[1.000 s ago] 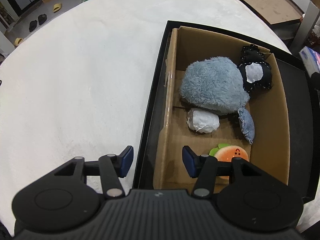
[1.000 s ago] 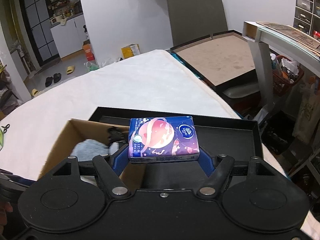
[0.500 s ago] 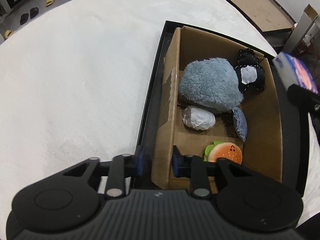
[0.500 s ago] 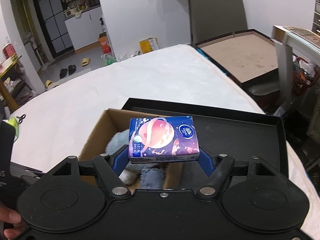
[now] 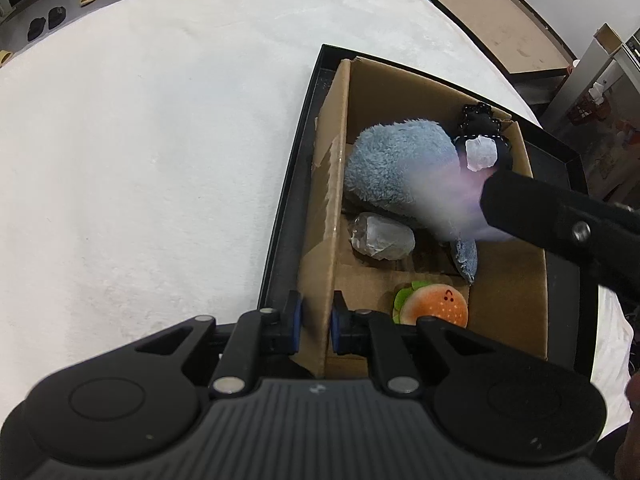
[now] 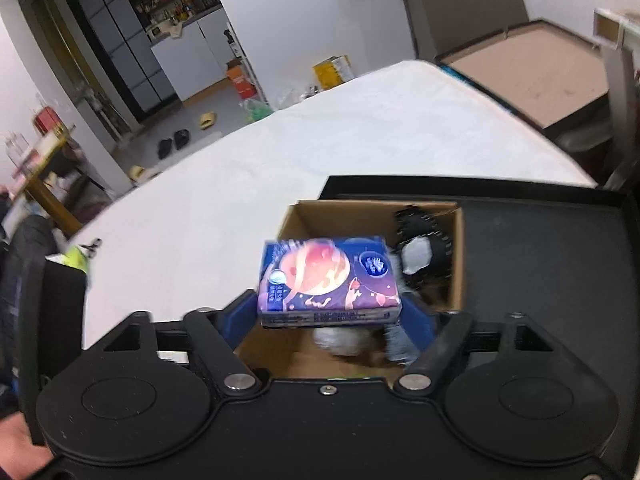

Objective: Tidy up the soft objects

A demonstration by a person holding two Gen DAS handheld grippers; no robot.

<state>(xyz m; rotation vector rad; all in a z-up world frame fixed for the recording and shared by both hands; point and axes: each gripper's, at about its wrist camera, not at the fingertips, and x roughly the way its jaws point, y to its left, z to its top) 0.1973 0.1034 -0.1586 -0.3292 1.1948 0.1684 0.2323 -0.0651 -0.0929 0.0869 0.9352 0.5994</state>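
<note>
My left gripper (image 5: 316,320) is shut on the near left wall of the cardboard box (image 5: 508,292). Inside the box lie a grey-blue plush (image 5: 400,168), a black-and-white soft toy (image 5: 480,140), a white wrapped bundle (image 5: 382,236) and a burger plush (image 5: 434,304). My right gripper (image 6: 330,318) hangs over the box (image 6: 360,216) with its jaws opening. The purple tissue pack (image 6: 328,280) is between the fingers, and the pads stand off its ends. In the left wrist view the pack is a pink blur (image 5: 460,200) over the plush.
The box stands in a black tray (image 5: 288,200) on a table with a white cover (image 5: 160,140). The tray's bare floor (image 6: 540,248) lies right of the box. A second brown-lined tray (image 6: 540,72) sits beyond the table. A person's hand (image 6: 16,452) shows at the lower left.
My left gripper closed onto the box wall. My right gripper carried the tissue pack over the box, tipped down, and spread its jaws off the pack.
</note>
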